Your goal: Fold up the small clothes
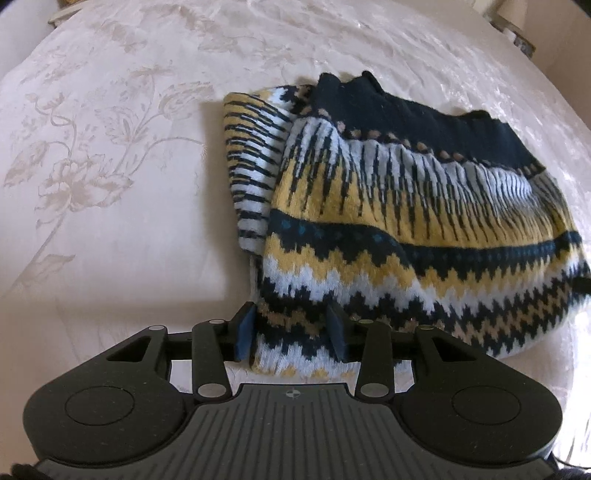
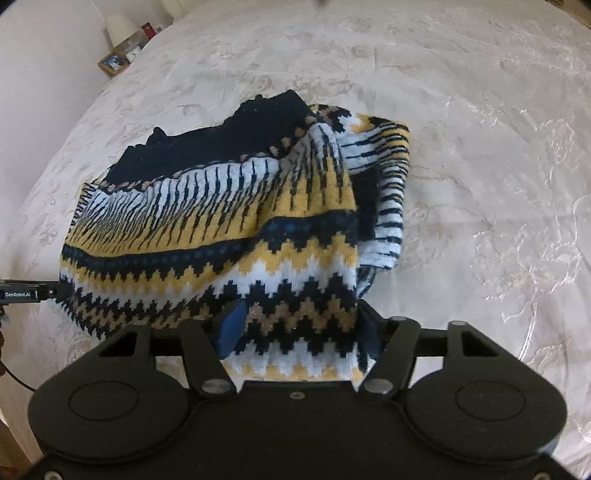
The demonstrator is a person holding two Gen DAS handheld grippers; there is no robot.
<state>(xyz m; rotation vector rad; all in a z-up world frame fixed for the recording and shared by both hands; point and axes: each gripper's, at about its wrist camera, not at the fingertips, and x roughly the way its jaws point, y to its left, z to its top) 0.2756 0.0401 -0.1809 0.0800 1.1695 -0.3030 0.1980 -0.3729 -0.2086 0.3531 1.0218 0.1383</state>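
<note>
A small knitted sweater [image 1: 388, 206] in navy, yellow, white and tan zigzag bands lies partly folded on the bed, sleeves tucked in; it also shows in the right wrist view [image 2: 236, 221]. My left gripper [image 1: 291, 332] has its jaws parted on either side of the sweater's near hem at its left corner, with fabric between the blue pads [image 1: 245, 334]. My right gripper [image 2: 299, 328] likewise has its jaws parted around the hem at the right corner; the sweater hides its right finger. The hem looks slightly lifted over both grippers.
The sweater rests on a cream floral bedspread [image 1: 110, 166] that extends all around. A bedside table with a lamp [image 2: 120, 27] and framed pictures [image 2: 112, 62] stands at the far left in the right wrist view. The other gripper's body [image 2: 26, 293] shows at the left edge.
</note>
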